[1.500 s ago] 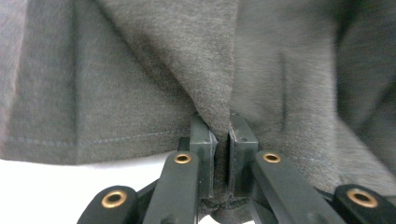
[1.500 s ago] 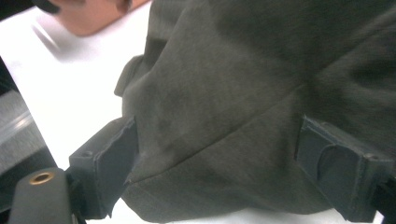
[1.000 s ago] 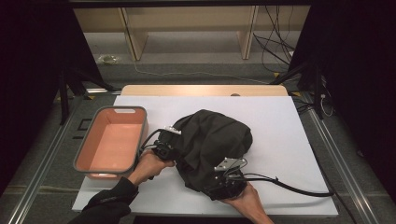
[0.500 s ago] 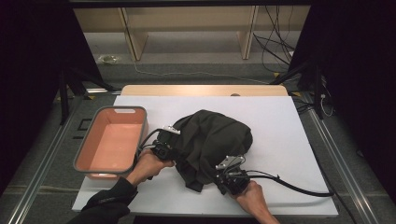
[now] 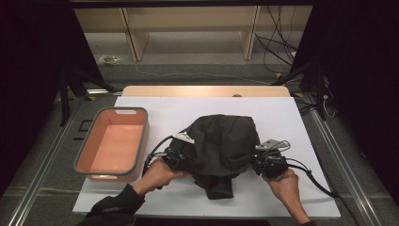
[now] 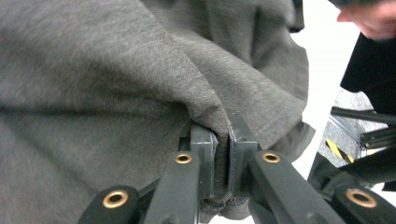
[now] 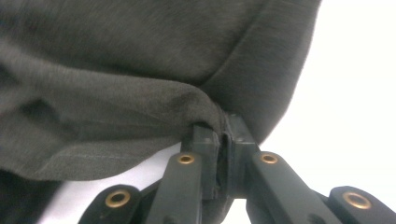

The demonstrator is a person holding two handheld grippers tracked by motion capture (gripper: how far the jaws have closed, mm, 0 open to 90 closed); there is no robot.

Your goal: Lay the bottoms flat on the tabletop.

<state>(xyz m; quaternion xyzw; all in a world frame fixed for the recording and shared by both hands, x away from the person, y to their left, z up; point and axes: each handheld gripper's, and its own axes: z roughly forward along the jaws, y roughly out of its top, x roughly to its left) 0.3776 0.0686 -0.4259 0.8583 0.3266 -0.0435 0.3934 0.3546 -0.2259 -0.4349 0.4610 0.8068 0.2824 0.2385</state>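
Overhead view; gripper views close-up

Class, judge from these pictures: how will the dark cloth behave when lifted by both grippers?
The cloth is probably floppy: it bunches between the pinches of the left gripper and right gripper. A flap hangs toward the person, so it would likely sag. Its matte knit seems unlikely to slip.

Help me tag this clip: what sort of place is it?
Probably a lab recording bench: a white board on a metal-framed table, dark curtains at the sides, loose cables on the floor behind.
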